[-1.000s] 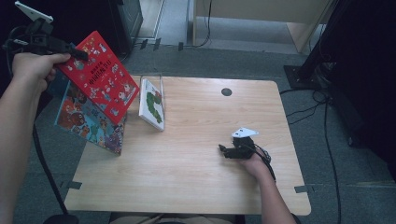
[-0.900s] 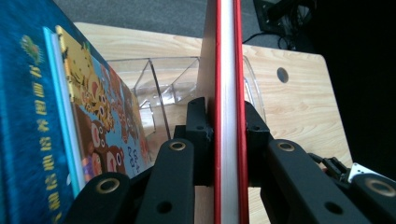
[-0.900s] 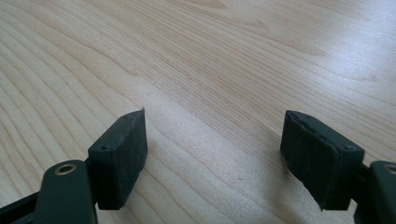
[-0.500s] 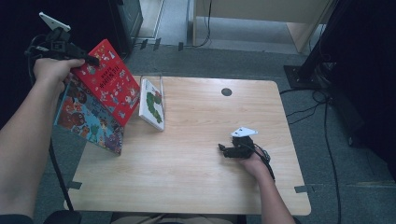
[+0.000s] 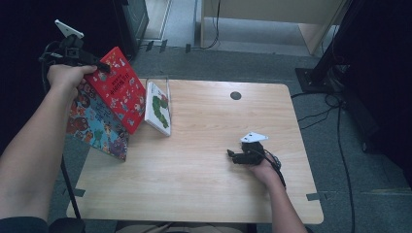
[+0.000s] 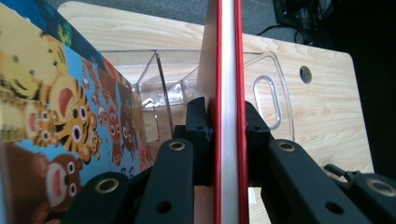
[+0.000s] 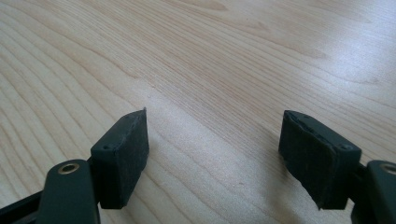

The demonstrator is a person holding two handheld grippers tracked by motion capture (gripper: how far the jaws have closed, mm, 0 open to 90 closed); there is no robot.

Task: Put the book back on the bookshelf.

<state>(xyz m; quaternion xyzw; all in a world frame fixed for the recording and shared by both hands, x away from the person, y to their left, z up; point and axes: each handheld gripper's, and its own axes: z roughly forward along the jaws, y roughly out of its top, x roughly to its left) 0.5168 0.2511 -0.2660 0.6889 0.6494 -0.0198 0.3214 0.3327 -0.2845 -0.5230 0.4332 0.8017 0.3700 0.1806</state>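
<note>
Left gripper (image 6: 224,135): clamped on the edge of the red book (image 5: 119,87), held tilted above the table's (image 5: 204,170) left end, over the rack (image 6: 187,79).
Right gripper (image 7: 212,149): jaws wide, nothing between them, resting low on the table.
Snag risk: the book's lower corner could catch the animal book (image 5: 94,124) leaning beside it.
Slip risk: a thin edge grip (pads near one corner) may let it swing.
Rack risk: the clear rack looks light; a knock could shift it or the white book (image 5: 158,107).

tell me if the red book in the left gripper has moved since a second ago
Yes. In the high view the red book, clamped in the left gripper, has sunk and shifted right, closer to the white book standing at the table edge.
</note>
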